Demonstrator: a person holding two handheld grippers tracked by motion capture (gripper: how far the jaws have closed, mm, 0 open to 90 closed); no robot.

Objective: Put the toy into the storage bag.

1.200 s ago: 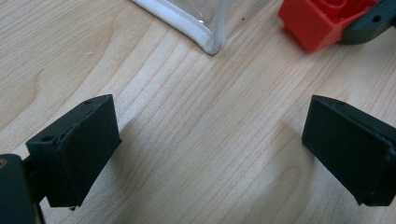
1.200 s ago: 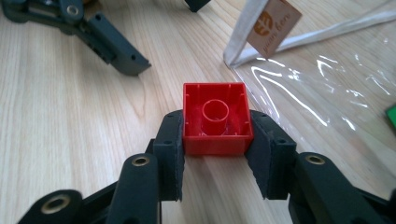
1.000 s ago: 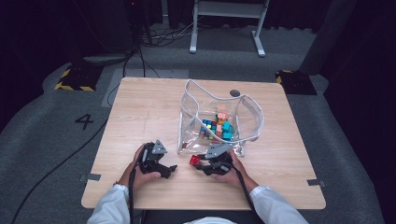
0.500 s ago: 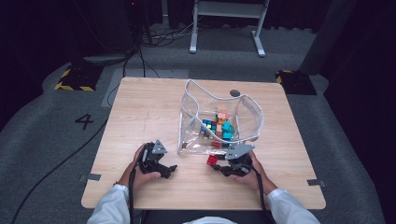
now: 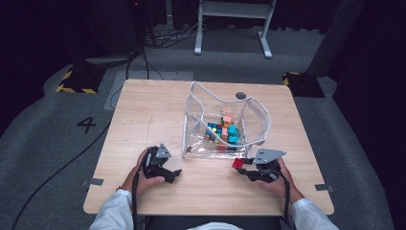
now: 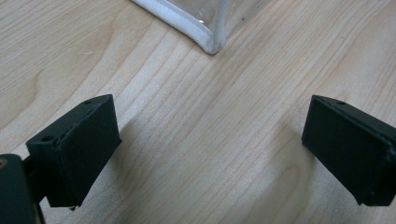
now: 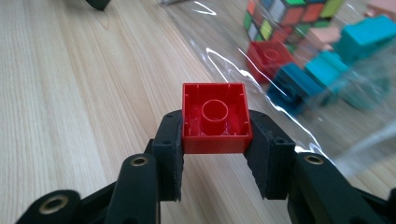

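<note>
The right gripper [image 7: 215,154] pinches a hollow red plastic building brick [image 7: 215,116] between its pads, open underside facing the camera, just short of the clear soft plastic bag [image 5: 225,125] of coloured blocks. The left gripper [image 6: 210,149] rests with jaws spread wide over bare wooden table [image 6: 196,168]. I'd worry the brick snags the bag's white-piped rim [image 5: 218,99] and twists out of the grip, since nobody's steadying the floppy wall.

A light wooden table [image 5: 143,124] stands on grey carpet [image 5: 43,143] (a "4" [image 5: 87,124] marked beside it), with a white-legged stand [image 5: 233,28] behind in dim light.
</note>
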